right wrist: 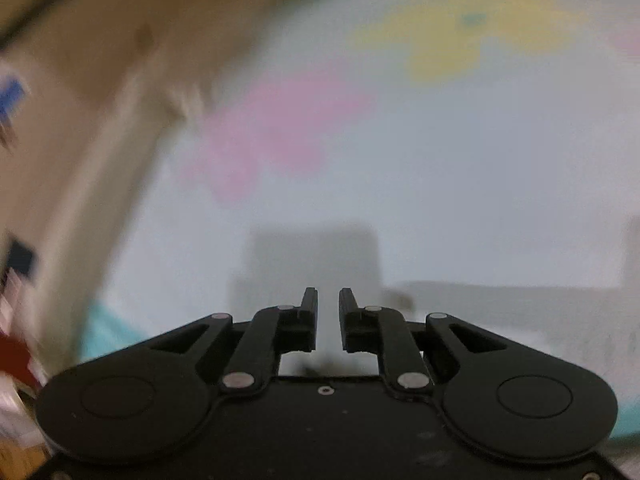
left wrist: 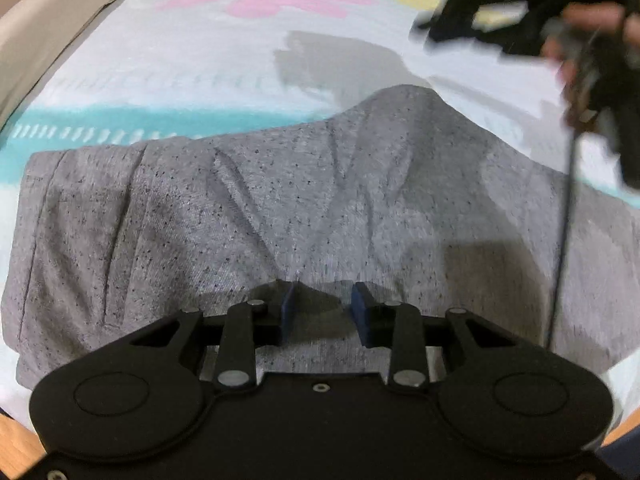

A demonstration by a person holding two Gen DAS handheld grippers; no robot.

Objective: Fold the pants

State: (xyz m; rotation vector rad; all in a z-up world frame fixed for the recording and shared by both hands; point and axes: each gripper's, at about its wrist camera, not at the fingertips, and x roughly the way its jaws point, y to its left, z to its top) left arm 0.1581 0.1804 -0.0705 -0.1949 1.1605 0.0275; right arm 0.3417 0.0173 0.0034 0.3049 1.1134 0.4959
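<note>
1. Grey pants (left wrist: 248, 216) lie folded into a wide slab on the bed sheet (left wrist: 192, 60), near its front edge. Creases run across the top layer; the far edge humps up right of centre.
2. Sheet is pale with pink, yellow and teal print. A beige cover (left wrist: 52, 12) runs along the bed's left edge.
3. Left tool (left wrist: 322, 308): low over the near edge of the pants, blue pads spread, gap between them shows only cloth, pinching nothing. Can't tell if the tips touch the fabric.
4. Right tool (right wrist: 328, 314): up off the bed beyond the far right corner of the pants, heavily motion-blurred. Its fingers are parted by a narrow gap, nothing between them.
5. In the left wrist view the right tool (left wrist: 560, 28) shows as a dark smear top right, with the hand (left wrist: 592, 32) on it and a thin cable (left wrist: 562, 248) hanging down over the pants' right end.
</note>
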